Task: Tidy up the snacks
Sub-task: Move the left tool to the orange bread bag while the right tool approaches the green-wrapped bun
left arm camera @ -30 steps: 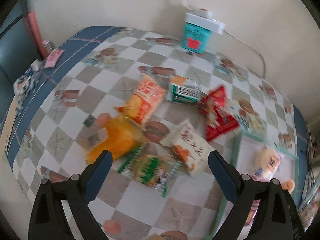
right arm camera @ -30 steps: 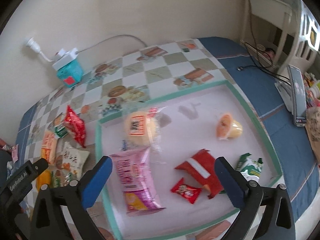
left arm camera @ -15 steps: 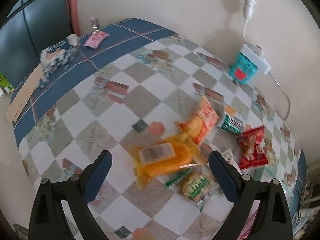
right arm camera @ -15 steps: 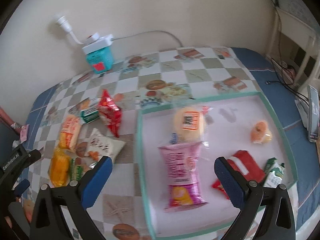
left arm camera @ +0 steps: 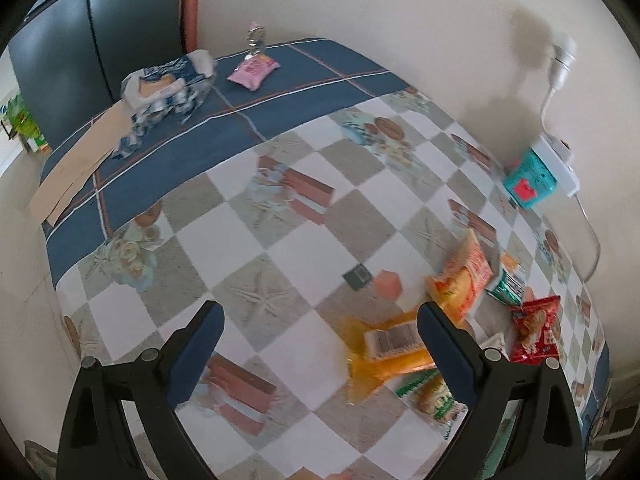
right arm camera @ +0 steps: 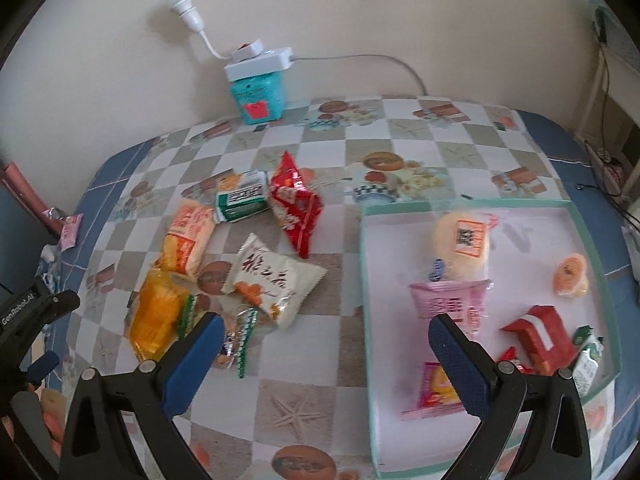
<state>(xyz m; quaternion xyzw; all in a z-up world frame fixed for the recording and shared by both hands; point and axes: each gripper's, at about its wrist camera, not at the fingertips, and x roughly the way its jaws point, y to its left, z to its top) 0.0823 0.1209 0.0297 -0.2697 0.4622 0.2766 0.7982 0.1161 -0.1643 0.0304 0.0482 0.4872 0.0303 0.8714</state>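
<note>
Loose snacks lie on the checked tablecloth: a yellow-orange packet, an orange packet, a white packet, a red packet, a green-white pack and a green-edged clear packet. A green-rimmed white tray on the right holds a round bun, a pink packet, a red pack and other snacks. My left gripper is open and empty, left of the pile. My right gripper is open and empty between pile and tray.
A teal box with a white power strip on it stands at the wall. A pink sachet, a crumpled blue-white wrapper and cardboard lie on the blue border at the far left. The left gripper's body shows at the right view's left edge.
Both grippers have swung to the left. The snack pile has shifted right in both views, and the tray has left the left wrist view. Both stay open and empty.
</note>
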